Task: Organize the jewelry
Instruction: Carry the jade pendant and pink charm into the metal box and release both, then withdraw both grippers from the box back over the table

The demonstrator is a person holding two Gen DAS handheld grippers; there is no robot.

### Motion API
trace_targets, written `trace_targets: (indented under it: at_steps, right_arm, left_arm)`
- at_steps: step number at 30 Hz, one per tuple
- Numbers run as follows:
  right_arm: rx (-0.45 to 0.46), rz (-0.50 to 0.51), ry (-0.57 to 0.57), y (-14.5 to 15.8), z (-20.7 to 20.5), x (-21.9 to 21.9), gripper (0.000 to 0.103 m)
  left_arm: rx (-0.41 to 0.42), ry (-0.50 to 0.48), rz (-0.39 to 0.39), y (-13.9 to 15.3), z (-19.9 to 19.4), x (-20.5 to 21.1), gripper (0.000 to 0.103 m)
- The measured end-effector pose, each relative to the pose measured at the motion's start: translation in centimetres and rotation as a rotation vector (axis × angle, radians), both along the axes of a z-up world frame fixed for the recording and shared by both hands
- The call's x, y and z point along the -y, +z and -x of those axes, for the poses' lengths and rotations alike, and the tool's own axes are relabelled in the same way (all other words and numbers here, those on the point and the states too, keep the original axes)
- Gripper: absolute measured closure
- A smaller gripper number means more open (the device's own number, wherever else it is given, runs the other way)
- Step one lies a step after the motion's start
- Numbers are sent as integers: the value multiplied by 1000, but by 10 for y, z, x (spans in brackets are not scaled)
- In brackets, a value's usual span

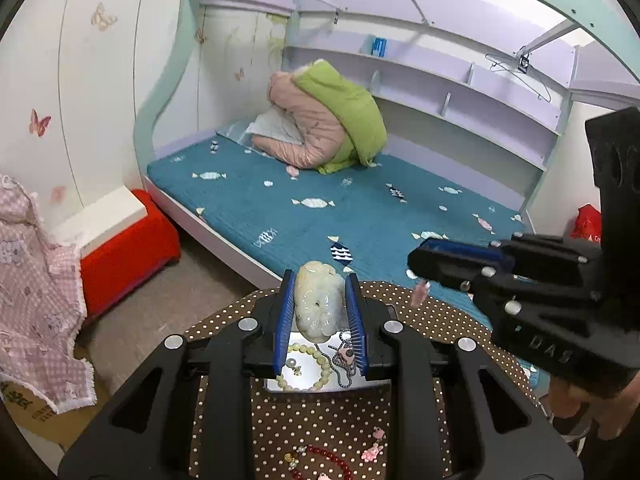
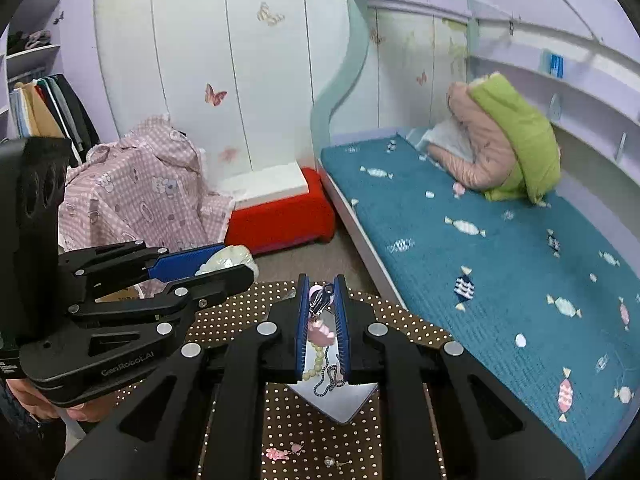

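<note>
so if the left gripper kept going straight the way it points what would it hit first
Probably the blue bed. The left gripper, shut on a pale carved pendant, points past the far edge of the dotted table at the bed's near part. Nothing else shows in that line, though depth is unclear.

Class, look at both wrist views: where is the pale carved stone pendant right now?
The pendant is clamped between the left gripper fingers, lifted above the white tray of beads on the dotted table. In the right wrist view it appears at left.

Teal-sheeted bed (image 1: 360, 208), butterfly-stickered wall (image 2: 208, 60)
</note>
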State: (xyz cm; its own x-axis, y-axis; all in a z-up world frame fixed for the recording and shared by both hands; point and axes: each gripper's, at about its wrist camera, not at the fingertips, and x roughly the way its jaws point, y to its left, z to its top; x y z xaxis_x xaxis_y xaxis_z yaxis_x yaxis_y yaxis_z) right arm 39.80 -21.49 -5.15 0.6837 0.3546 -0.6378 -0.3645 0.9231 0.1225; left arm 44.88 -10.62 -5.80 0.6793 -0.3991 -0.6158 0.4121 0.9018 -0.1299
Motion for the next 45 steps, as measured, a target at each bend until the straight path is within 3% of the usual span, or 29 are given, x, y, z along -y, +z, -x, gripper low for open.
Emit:
trace_targets:
  at_steps: [6, 7, 9, 10, 11, 13, 15, 18, 32, 38, 45]
  right_arm:
    - [-75, -33, -18, -20, -16, 3, 91]
    - [-82, -34, -25, -22, -17, 4, 90]
    - [-104, -40, -35, -26, -20, 5, 88]
    - [-107, -45, -41, -27, -20, 7, 85]
    - [-109, -54, -51, -28, -21, 10, 76]
    - [-107, -60, -68, -27, -19, 12, 63]
    - [-92, -64, -107, -25, -15, 17, 32]
    - [-72, -98, -146, -22, -6, 27, 7]
    - [-7, -148, -206, -6, 58, 41, 7]
    - [32, -157, -209, 3, 90, 42, 7]
    - [80, -136, -215, 11, 131, 36, 7]
  left_arm:
    - [-36, 3, -16, -15, -18, 6, 75]
    - [-38, 5, -21, -16, -20, 7, 71]
    - [-35, 25, -27, -18, -22, 6, 45]
    - [-29, 36, -30, -18, -21, 2, 39]
    - [-19, 46, -32, -17, -20, 1, 29]
    - [-3, 64, -35, -15, -17, -4, 22]
    - [21, 94, -38, -11, -12, -10, 11]
    - [51, 127, -34, -4, 1, -21, 9]
    - [207, 215, -49, 24, 97, -43, 6]
    - [223, 229, -37, 27, 131, -48, 5]
    - [201, 259, -20, 9, 165, -59, 5]
